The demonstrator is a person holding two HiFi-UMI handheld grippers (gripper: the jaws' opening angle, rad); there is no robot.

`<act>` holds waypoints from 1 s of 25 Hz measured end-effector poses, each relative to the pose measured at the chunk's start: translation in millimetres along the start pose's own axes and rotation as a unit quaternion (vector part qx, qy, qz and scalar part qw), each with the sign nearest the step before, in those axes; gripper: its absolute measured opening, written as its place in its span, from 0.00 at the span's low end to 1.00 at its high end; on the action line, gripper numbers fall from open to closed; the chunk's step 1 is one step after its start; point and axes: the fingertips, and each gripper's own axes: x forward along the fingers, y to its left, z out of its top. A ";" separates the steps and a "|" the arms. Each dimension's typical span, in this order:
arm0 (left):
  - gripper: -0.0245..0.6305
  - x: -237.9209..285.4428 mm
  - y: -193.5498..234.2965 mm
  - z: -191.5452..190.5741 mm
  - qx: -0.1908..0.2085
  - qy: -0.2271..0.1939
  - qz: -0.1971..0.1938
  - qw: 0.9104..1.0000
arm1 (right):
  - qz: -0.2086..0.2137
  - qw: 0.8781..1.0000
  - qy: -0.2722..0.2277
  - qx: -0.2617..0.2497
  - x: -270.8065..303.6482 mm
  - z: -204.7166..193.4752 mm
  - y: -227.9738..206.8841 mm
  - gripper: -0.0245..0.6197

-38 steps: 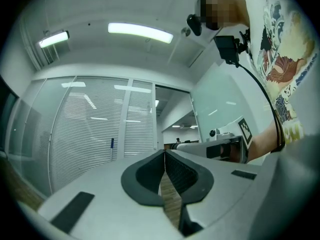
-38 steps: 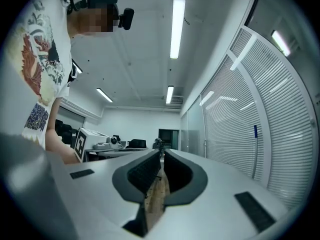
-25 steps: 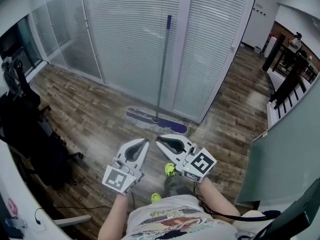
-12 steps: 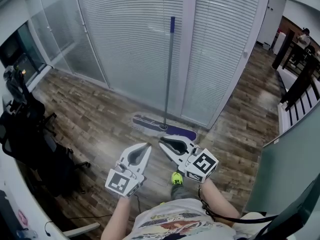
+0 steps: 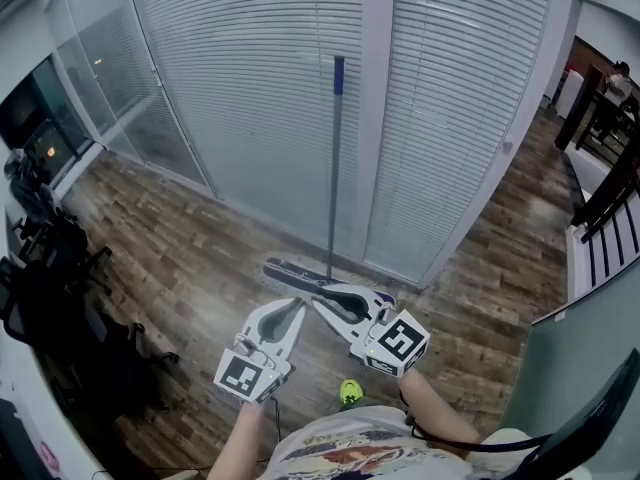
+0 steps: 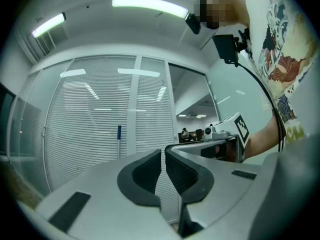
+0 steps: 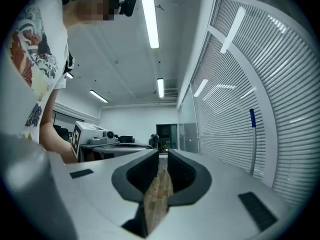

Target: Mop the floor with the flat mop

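We face the flat mop (image 5: 331, 193), its handle (image 5: 336, 128) standing upright against the blinds (image 5: 250, 88), its head (image 5: 290, 273) flat on the floor (image 5: 170, 228) just ahead. Our left gripper (image 5: 296, 306) and right gripper (image 5: 320, 301) point level at it, jaws closed on nothing; the right seems slightly nearer the handle.

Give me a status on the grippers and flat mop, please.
Left gripper shut, empty; right gripper shut, empty. Flat mop upright by blinds, untouched. Nothing in the way.
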 end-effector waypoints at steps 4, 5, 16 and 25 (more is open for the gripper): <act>0.06 52.3 28.7 -10.6 -0.004 0.001 0.011 1.000 | -0.002 1.000 0.003 0.002 8.2 -1.4 -63.5 0.10; 0.06 63.0 32.8 -14.4 -0.003 0.004 0.013 1.000 | -0.002 1.000 0.004 0.002 8.3 -2.1 -76.2 0.10; 0.06 144.5 70.9 -30.9 0.018 0.036 0.010 0.999 | -0.027 1.000 0.003 -0.001 15.4 2.2 -175.9 0.11; 0.06 182.9 132.2 -55.5 0.031 0.060 -0.019 0.998 | -0.056 0.998 0.017 -0.002 65.1 -9.8 -231.7 0.20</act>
